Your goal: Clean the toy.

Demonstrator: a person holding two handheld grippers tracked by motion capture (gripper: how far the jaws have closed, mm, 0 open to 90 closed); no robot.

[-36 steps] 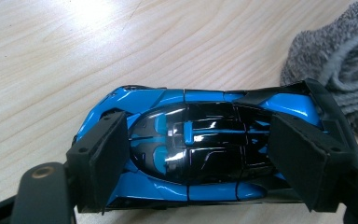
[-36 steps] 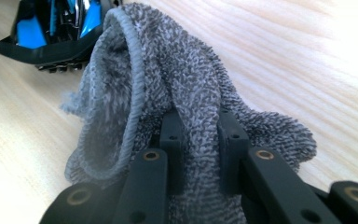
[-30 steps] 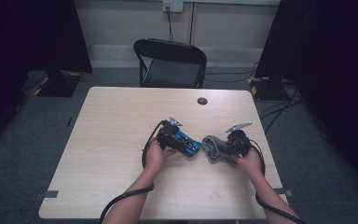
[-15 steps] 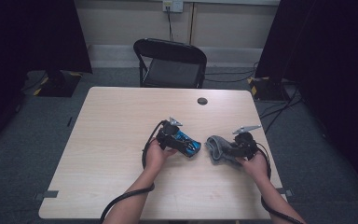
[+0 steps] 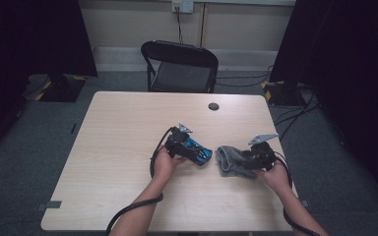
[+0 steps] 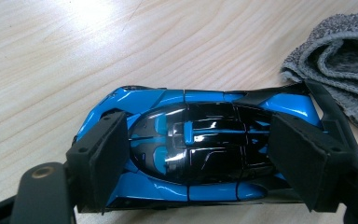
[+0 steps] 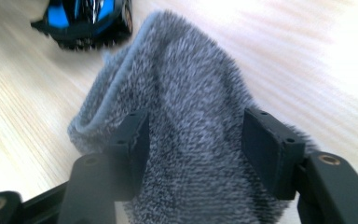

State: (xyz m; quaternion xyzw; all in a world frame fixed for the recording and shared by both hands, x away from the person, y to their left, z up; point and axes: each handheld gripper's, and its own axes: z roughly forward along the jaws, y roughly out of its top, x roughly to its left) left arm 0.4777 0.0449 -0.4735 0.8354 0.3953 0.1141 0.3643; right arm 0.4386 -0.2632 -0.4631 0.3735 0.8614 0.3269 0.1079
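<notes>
Now, desk: pale wood-grain desk (image 5: 118, 147) — black folding metal chair (image 5: 179, 66) beyond far edge, grey carpet around.
Left gripper (image 6: 200, 154): clamped on glossy blue-and-black toy car (image 6: 196, 140), mid-desk.
Right gripper (image 7: 193, 140): jaws just opening, astride grey fuzzy knitted cloth (image 7: 186, 121) — near right edge.

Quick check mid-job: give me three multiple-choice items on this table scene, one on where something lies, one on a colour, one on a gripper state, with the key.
1. Where does the grey cloth lie relative to the toy car in the high view?
A. to its right
B. to its left
C. under it

2. What colours is the toy car?
A. red and white
B. blue and black
C. all yellow

3. How does the left gripper stand?
A. open, well away from the car
B. shut on the cloth
C. shut on the toy car

Key: 1 A, the cloth sits beside the right gripper; 2 B, blue body, black roof; 3 C, both fingers press the car's ends.
</notes>
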